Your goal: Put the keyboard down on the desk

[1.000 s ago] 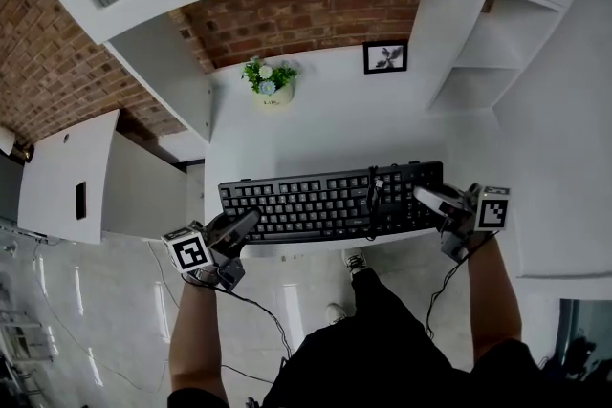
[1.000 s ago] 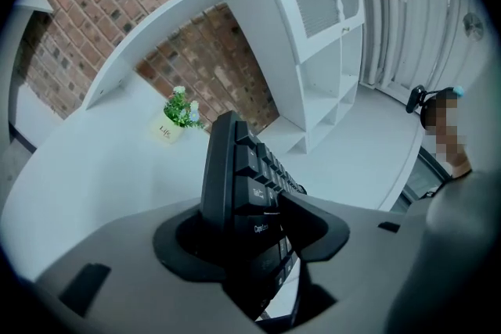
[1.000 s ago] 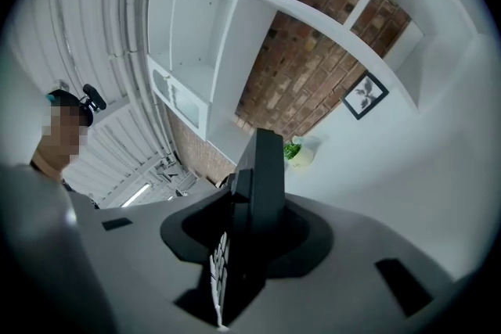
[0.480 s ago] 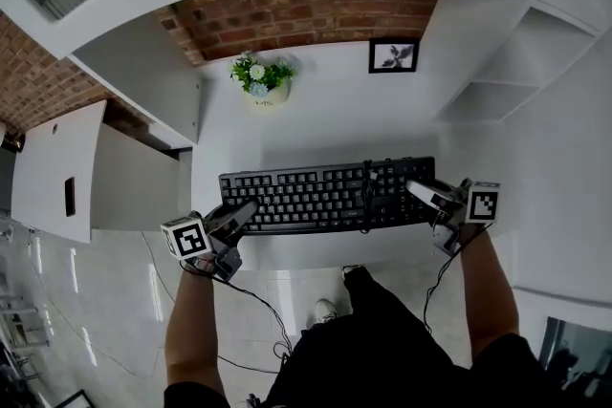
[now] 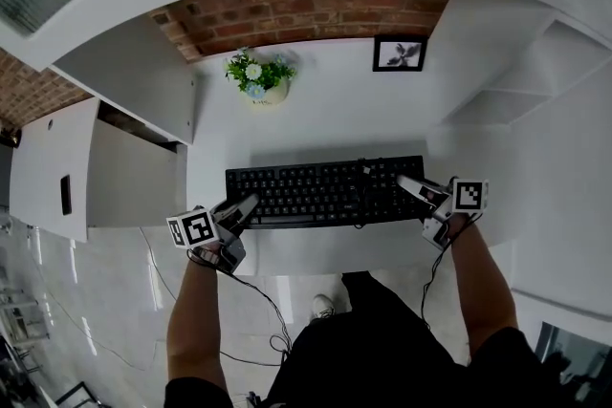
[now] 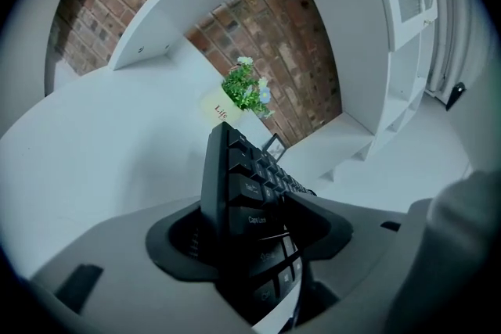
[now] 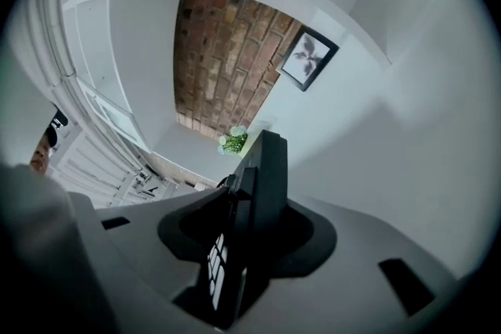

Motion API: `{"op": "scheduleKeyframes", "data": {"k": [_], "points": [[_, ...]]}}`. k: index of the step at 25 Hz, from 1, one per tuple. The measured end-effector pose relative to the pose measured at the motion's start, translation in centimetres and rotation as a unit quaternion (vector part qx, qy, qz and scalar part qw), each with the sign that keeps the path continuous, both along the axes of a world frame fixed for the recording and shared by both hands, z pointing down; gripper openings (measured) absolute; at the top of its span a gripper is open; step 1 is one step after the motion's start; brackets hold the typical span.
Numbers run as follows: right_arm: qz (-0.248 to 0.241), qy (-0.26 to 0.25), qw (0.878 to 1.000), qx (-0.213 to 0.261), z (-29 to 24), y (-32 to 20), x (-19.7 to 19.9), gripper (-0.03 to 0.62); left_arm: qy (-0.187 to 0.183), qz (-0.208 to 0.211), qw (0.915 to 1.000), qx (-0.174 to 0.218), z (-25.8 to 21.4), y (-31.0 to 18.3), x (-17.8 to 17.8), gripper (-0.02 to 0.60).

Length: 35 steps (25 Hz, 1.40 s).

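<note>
The left gripper's point(image 5: 245, 205) fingers are opening, loose around the left end of the keyboard point(image 5: 316, 191). The right gripper's point(image 5: 409, 185) fingers are opening around its right end. The keyboard lies flat on the white bench point(image 5: 325, 124). Only the head view shows the cable point(image 5: 364, 190) across the keys. The left gripper view alone shows the key lettering.

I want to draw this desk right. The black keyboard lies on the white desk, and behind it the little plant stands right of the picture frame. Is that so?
Not quite. The head view shows the little plant left of the picture frame, not right. The rest holds: the black keyboard lies on the white desk, with both behind it.
</note>
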State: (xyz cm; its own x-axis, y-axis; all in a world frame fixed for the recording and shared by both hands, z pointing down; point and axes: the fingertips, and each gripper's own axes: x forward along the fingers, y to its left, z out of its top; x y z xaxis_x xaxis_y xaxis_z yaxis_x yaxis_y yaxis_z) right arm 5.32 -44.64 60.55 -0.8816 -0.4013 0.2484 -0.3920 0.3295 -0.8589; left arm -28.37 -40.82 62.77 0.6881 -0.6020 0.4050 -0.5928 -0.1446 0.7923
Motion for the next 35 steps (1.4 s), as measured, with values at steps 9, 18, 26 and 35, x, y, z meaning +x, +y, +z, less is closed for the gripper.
{"op": "scheduleKeyframes", "data": {"k": [9, 18, 26, 35], "points": [[0.052, 0.026, 0.994, -0.098, 5.0, -1.0, 0.3, 0.195, -0.039, -0.019, 0.9980, -0.046, 3.4, -1.0, -0.5, 0.293], [0.056, 0.129, 0.986, -0.091, 7.7, -1.5, 1.3, 0.252, -0.095, -0.020, 0.9934, -0.062, 5.0, -1.1, -0.4, 0.311], [0.063, 0.205, 0.973, -0.084, 8.9, -1.8, 2.1, 0.272, -0.152, -0.030, 0.9859, -0.065, 5.8, -1.1, -0.6, 0.330], [0.097, 0.284, 0.952, -0.059, 9.0, -2.0, 2.7, 0.278, -0.204, -0.061, 0.9746, -0.069, 6.1, -0.9, -0.8, 0.341]]}}
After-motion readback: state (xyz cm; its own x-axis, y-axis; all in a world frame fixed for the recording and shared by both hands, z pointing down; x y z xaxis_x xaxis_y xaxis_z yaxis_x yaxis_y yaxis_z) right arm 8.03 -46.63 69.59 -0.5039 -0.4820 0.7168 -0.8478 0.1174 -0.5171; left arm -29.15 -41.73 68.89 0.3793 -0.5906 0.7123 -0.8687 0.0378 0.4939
